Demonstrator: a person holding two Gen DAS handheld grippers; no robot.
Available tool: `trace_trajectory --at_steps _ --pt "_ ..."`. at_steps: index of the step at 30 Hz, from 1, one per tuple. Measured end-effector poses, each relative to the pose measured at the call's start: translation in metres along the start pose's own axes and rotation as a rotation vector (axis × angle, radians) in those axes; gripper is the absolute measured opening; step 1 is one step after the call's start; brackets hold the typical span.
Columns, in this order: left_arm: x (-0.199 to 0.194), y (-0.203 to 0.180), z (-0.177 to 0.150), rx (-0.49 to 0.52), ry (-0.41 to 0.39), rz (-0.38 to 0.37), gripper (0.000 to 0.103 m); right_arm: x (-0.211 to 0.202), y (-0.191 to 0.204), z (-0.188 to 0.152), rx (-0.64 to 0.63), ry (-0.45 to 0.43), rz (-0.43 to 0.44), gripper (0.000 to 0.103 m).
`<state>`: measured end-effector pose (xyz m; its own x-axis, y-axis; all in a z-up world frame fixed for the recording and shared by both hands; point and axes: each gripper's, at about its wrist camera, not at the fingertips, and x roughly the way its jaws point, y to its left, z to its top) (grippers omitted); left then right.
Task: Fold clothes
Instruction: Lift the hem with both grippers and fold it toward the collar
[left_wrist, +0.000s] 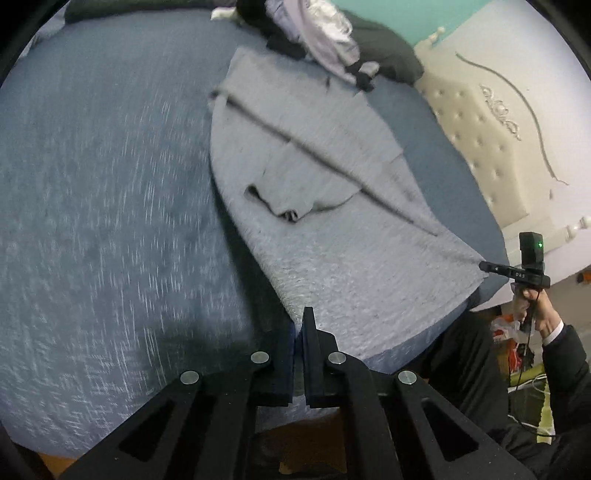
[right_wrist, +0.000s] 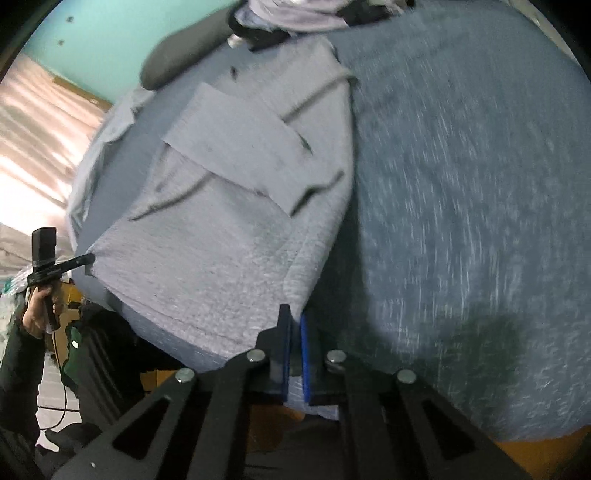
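On blue bed (left_wrist: 92, 184): left gripper (left_wrist: 298, 325), right gripper (right_wrist: 293, 321) each clamped on grey garment (left_wrist: 314, 166) corner, seemingly taut; blurred.

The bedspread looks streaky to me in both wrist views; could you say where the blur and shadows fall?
Left wrist view: the blue bedspread is smeared by motion blur, the grey garment is only slightly soft, and a shadow lies ahead of the left gripper. Right wrist view: similar streaks on the bedspread's right side, a dark shadow beside the right gripper, and glare at the left edge.
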<state>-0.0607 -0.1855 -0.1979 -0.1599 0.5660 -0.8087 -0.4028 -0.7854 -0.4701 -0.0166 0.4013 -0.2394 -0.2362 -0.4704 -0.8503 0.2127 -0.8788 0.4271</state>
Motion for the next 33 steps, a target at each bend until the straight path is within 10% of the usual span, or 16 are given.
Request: trace_trajectory --at_steps 33 --pt "-0.091 -0.081 0.016 0.151 -0.211 -0.013 0.003 -0.134 0.073 0.022 -0.183 -0.267 0.121 0.004"
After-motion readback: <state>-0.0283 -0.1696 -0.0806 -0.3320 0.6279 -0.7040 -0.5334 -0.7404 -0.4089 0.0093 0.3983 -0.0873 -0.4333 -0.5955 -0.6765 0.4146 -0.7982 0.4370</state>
